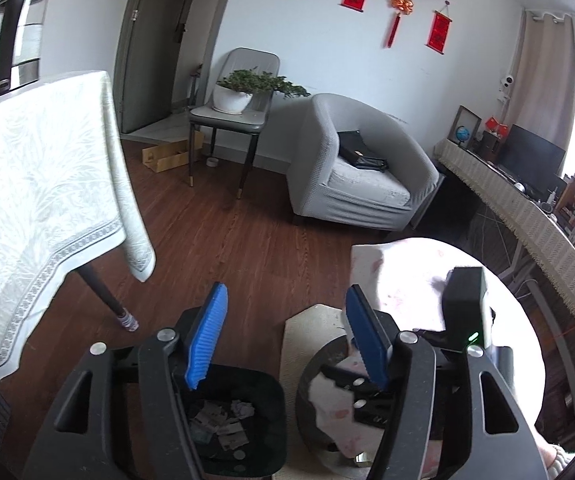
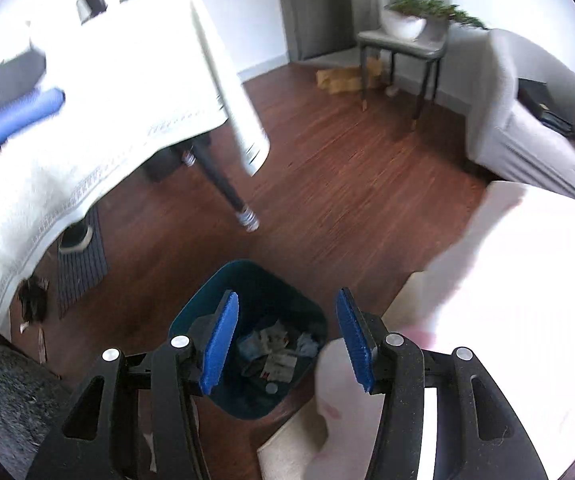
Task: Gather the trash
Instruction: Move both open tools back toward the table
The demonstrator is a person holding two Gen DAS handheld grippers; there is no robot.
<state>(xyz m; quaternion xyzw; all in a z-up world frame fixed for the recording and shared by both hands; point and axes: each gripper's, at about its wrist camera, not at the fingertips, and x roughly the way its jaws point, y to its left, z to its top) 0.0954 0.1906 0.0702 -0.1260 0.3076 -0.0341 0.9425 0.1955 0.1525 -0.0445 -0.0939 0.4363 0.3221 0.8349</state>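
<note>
A dark bin (image 1: 273,404) stands on the wooden floor, with crumpled paper trash (image 1: 223,420) in its bottom. My left gripper (image 1: 285,288) is above it and open, with nothing between its blue pads. In the right wrist view the same bin (image 2: 207,312) lies straight below, holding paper scraps (image 2: 275,354). My right gripper (image 2: 286,293) hangs open and empty over it. At the upper left of that view, over the table, shows a blurred blue pad (image 2: 19,116) of the left one. The right gripper's black body (image 1: 463,308) shows at the lower right of the left wrist view.
A table under a white cloth (image 1: 27,200) stands left, with a kettle (image 1: 11,32) on it and its leg (image 1: 107,300) near the bin. Overexposed white fabric with pink marks (image 2: 507,280) fills the right. A grey armchair (image 1: 359,168) and a chair with a plant (image 1: 231,120) stand beyond.
</note>
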